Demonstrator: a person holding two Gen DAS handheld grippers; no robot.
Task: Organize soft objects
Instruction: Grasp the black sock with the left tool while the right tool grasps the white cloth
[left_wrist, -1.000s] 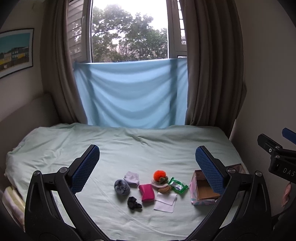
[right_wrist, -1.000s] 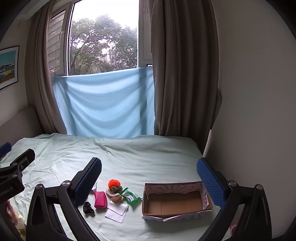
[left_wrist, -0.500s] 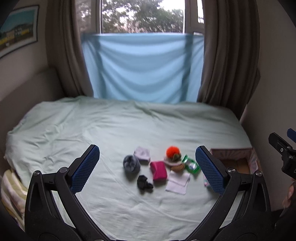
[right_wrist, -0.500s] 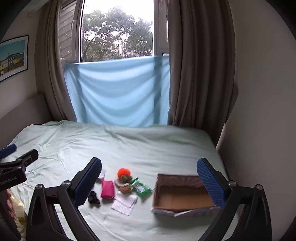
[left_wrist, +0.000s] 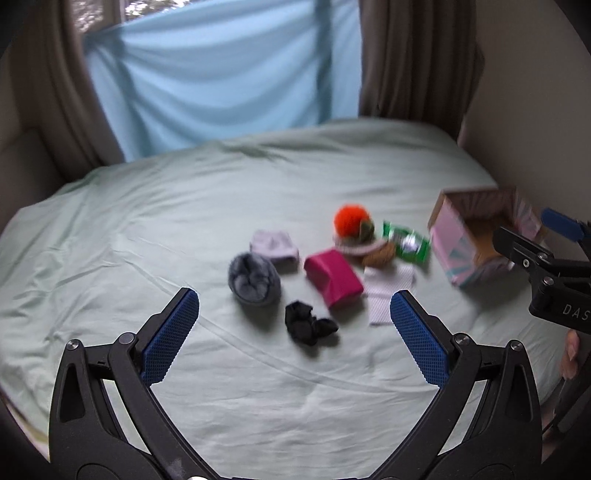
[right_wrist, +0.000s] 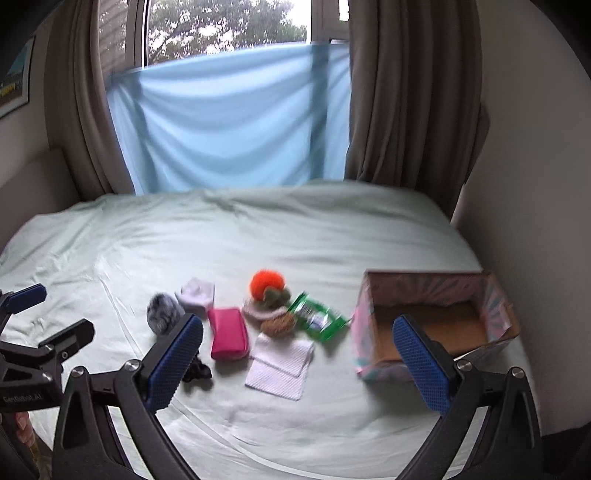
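Several soft things lie in a cluster on the pale green bed (left_wrist: 184, 229): a grey furry ball (left_wrist: 253, 278), a lilac cloth (left_wrist: 275, 245), a black sock bundle (left_wrist: 308, 323), a pink pouch (left_wrist: 332, 277), an orange pom-pom toy (left_wrist: 351, 221), a green packet (left_wrist: 406, 242) and a white cloth (left_wrist: 388, 291). An open pink cardboard box (left_wrist: 476, 240) stands to their right. My left gripper (left_wrist: 293, 336) is open above the black sock bundle. My right gripper (right_wrist: 297, 363) is open and empty above the white cloth (right_wrist: 280, 367), beside the box (right_wrist: 436, 321).
A wall (right_wrist: 535, 221) runs close along the bed's right side, behind the box. Brown curtains (right_wrist: 406, 110) and a blue sheet (right_wrist: 236, 129) hang at the head of the bed. The bed's near edge lies just below both grippers.
Both grippers have moved forward and tilted down toward the cluster, which now looks larger and nearer. Both stay open. Nothing on the bed has moved.
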